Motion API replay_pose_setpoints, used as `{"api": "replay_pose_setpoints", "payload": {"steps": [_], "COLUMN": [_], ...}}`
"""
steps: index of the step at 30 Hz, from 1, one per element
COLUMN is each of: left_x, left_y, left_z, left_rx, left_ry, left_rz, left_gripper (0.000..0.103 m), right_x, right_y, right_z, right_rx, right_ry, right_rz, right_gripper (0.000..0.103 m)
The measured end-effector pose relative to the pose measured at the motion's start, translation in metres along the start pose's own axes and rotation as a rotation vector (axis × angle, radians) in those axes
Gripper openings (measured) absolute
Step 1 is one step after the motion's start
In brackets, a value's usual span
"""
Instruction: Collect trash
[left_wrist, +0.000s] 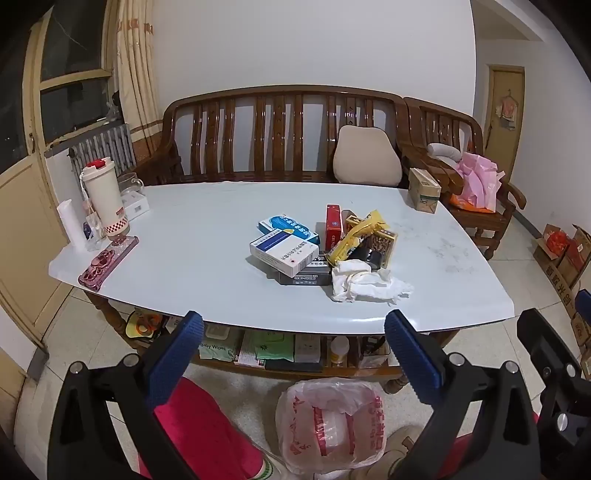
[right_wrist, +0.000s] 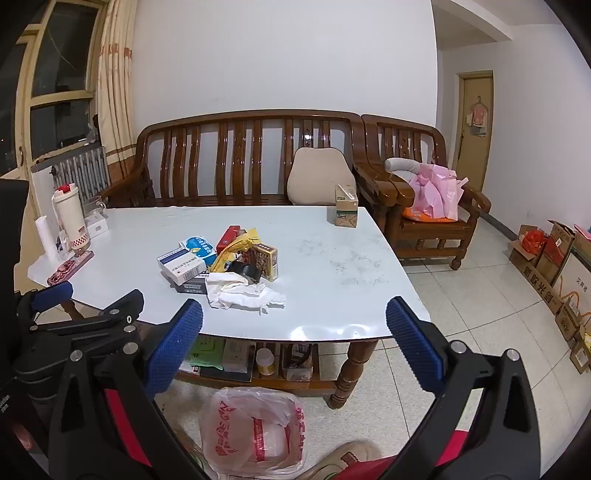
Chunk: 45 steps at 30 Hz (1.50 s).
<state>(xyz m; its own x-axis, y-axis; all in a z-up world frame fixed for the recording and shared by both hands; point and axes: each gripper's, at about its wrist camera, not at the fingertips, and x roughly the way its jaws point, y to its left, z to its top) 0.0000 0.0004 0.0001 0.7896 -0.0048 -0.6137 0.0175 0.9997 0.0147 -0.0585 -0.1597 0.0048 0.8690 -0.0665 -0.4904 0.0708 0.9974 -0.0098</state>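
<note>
A heap of trash lies mid-table: a crumpled white tissue (left_wrist: 369, 282) (right_wrist: 243, 293), a white-and-blue medicine box (left_wrist: 283, 254) (right_wrist: 182, 266), a yellow wrapper (left_wrist: 360, 236) (right_wrist: 236, 245), a red box (left_wrist: 333, 226) (right_wrist: 228, 234) and a patterned box (right_wrist: 265, 261). On the floor in front of the table stands a bin lined with a white plastic bag with red print (left_wrist: 330, 424) (right_wrist: 255, 430). My left gripper (left_wrist: 293, 354) hovers open before the table's near edge, nothing between its blue pads. My right gripper (right_wrist: 294, 350) is open too, held at the near edge, empty.
The pale table (left_wrist: 184, 266) also holds a cream thermos (left_wrist: 103, 199), a pink phone (left_wrist: 109, 262) and a carton (left_wrist: 424, 194). A wooden sofa (left_wrist: 280, 133) stands behind it. A lower shelf holds wipes and bottles. Cardboard boxes (right_wrist: 554, 266) line the right wall. A person's red trousers (left_wrist: 201, 424) show below.
</note>
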Motion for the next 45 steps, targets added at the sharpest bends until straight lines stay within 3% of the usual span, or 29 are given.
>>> {"api": "replay_pose_setpoints", "payload": {"steps": [45], "left_x": [0.0013], "left_y": [0.0046], "left_z": [-0.0022], "left_rx": [-0.017], "left_ry": [0.013], "left_rz": [-0.022], "left_gripper": [0.096], "right_x": [0.0007], "right_y": [0.0021], "right_z": [-0.0049], "right_rx": [-0.002], "right_ry": [0.004], "right_rz": [0.018], "right_gripper": [0.098]}}
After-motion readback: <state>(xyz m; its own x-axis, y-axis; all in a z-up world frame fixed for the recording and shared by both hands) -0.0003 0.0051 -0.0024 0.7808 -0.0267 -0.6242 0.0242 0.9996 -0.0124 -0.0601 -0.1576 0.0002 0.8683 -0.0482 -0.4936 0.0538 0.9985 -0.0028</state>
